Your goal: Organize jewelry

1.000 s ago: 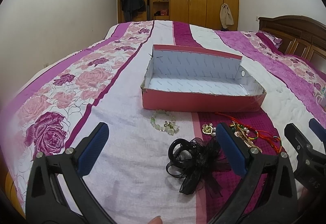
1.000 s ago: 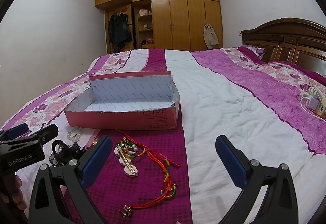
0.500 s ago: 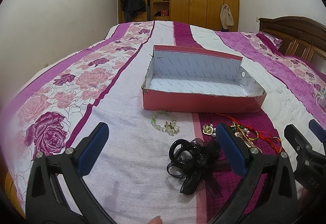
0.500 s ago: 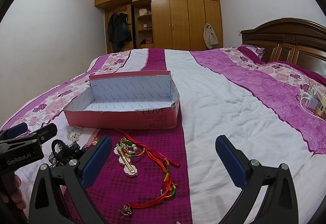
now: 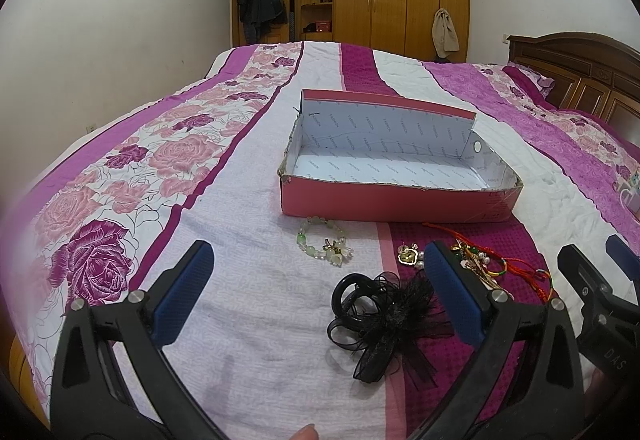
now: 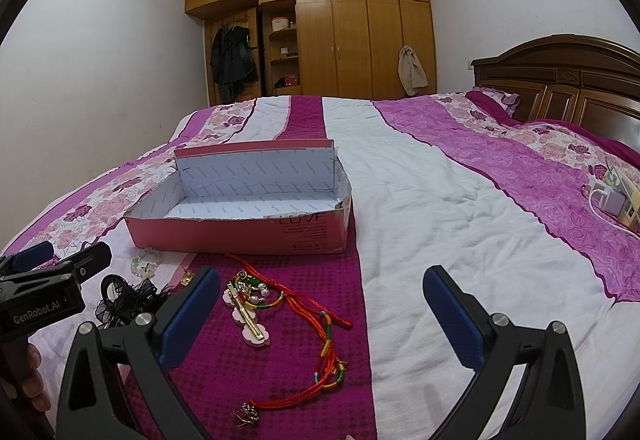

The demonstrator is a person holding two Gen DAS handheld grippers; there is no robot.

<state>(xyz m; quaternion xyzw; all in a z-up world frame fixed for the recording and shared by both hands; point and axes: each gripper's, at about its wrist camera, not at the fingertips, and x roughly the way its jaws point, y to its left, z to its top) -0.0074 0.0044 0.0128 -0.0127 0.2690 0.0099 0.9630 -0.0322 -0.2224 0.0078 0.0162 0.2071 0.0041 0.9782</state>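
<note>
The left gripper (image 5: 316, 292) is held wide over the bed (image 5: 240, 260) with the purple and white flowered cover, and nothing is between its blue pads. Ahead of it, the open pink cardboard box with white lining (image 5: 384, 196) is seen, and no jewelry is seen inside it. Between the box and this gripper lies the pale green bead bracelet (image 5: 324, 244). The black ribbon hair bow (image 5: 380, 316) lies just beside its right pad (a small part seems hidden behind that pad), and the small gold heart pendant (image 5: 409, 257) is just ahead of the same pad.

The right gripper (image 6: 320, 312) is also spread wide and holds nothing. The gold bar hair clip with pink flowers (image 6: 245, 316) lies just beside its left pad, and the red braided cord bracelets (image 6: 320, 324) are spread between its pads.
</note>
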